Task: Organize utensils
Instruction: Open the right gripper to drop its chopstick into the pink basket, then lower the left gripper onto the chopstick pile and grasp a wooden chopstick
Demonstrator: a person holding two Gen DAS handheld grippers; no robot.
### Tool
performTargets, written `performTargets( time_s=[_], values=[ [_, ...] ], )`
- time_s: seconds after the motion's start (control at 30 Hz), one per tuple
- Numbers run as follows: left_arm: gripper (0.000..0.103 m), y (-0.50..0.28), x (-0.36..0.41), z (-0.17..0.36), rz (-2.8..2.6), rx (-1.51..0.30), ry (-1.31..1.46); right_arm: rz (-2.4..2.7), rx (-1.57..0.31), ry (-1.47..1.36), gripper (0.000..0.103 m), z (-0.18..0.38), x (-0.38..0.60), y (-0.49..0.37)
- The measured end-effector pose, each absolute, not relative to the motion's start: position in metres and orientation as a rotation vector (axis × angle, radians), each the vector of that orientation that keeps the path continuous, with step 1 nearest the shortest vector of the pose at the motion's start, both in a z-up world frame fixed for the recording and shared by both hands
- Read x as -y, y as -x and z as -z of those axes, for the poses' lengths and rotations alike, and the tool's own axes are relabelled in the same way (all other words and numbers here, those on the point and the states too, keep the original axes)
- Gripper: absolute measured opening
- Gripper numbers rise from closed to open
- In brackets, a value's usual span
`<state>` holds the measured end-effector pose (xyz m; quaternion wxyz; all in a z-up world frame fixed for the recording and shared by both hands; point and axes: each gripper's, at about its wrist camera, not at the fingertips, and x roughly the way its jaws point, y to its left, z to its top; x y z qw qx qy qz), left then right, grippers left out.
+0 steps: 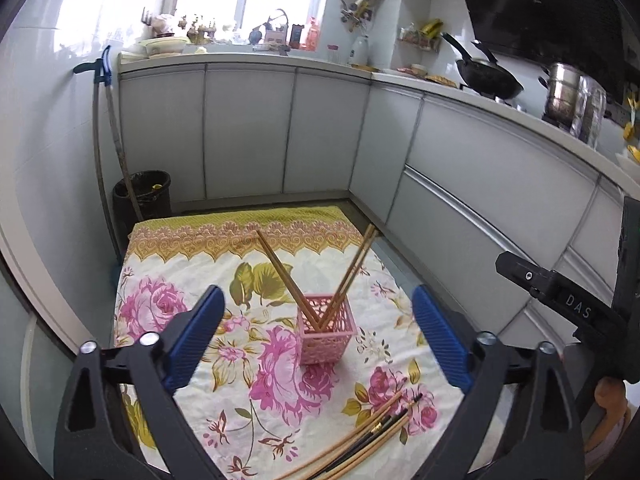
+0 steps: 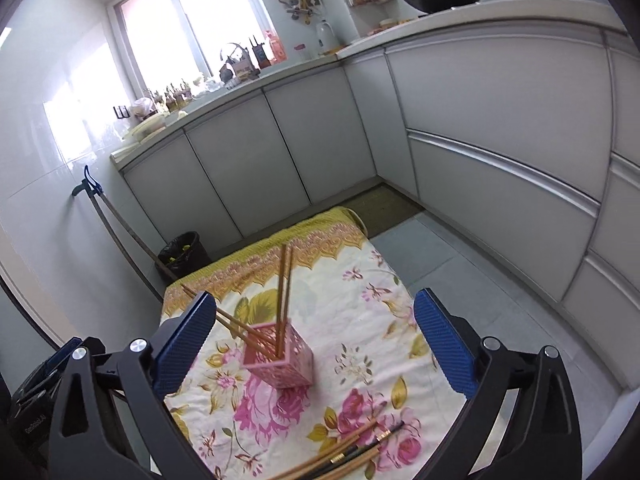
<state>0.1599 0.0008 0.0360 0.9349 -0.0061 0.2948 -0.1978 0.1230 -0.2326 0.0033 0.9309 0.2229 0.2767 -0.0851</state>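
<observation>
Both grippers, left gripper (image 1: 320, 332) and right gripper (image 2: 316, 344), released and empty; pink holder (image 1: 326, 330) just ahead between their fingers, loose chopsticks (image 1: 360, 436) below: careless reach likely tips light holder.

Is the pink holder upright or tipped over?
Upright. The pink holder stands on its base on the floral cloth, with wooden chopsticks leaning out of its open top.

A: The holder (image 1: 326, 330) is showing pink latticework, and the cloth (image 1: 192, 264) is showing pink roses with a yellow border.
B: Lower frame, loose chopsticks (image 1: 360, 446) are showing tan and black.
</observation>
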Motion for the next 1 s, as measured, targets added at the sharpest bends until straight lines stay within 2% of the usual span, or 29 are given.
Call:
performTargets(
  time_s=[0.2,0.4,0.7,0.87,1.0],
  values=[
    [0.096,-0.148,0.045,0.012,0.499,-0.746,-0.215,0.230,-0.768,-0.519,0.096,0.060,0.258,-0.088],
    [0.096,-0.143,0.091,0.066,0.603,-0.918,-0.401,0.213,-0.918,-0.723,0.096,0.117,0.279,-0.058],
    [0.095,-0.166,0.160,0.131,0.677,-1.115,-0.627,0.214,-0.998,-0.869,0.096,0.160,0.297,-0.040],
    [0.083,-0.189,0.187,0.165,0.685,-1.242,-0.729,0.214,-1.002,-0.930,0.096,0.167,0.309,-0.040],
    [0.055,-0.209,0.197,0.187,0.687,-1.370,-0.747,0.213,-1.000,-0.961,0.096,0.169,0.317,-0.038]
  ],
)
